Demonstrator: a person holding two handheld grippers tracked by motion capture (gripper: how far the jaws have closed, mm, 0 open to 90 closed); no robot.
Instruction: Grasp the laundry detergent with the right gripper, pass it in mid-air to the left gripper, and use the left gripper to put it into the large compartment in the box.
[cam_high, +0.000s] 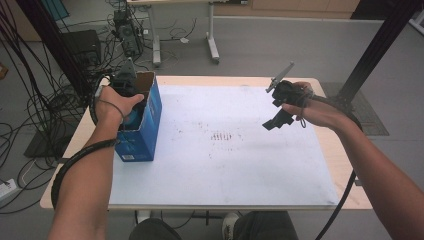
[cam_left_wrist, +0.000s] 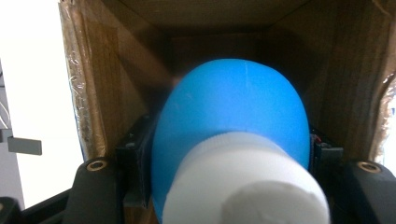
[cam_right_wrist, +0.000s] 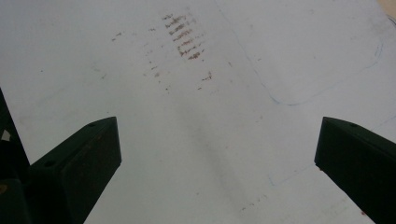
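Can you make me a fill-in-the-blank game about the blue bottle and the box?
1. The left gripper holds a blue bottle with a ____ cap.
2. The bottle is inside a box that is brown inside and ____ outside.
3. The right gripper hangs over the white mat with its jaws ____.
4. The box stands near the mat's ____ edge in the high view.

Missing words: white; blue; open; left

My arms are bare, no sleeves. My left gripper (cam_high: 131, 95) and right gripper (cam_high: 281, 107) are black, each trailing a thick black cable; brass-coloured screws sit in the left's black jaws.
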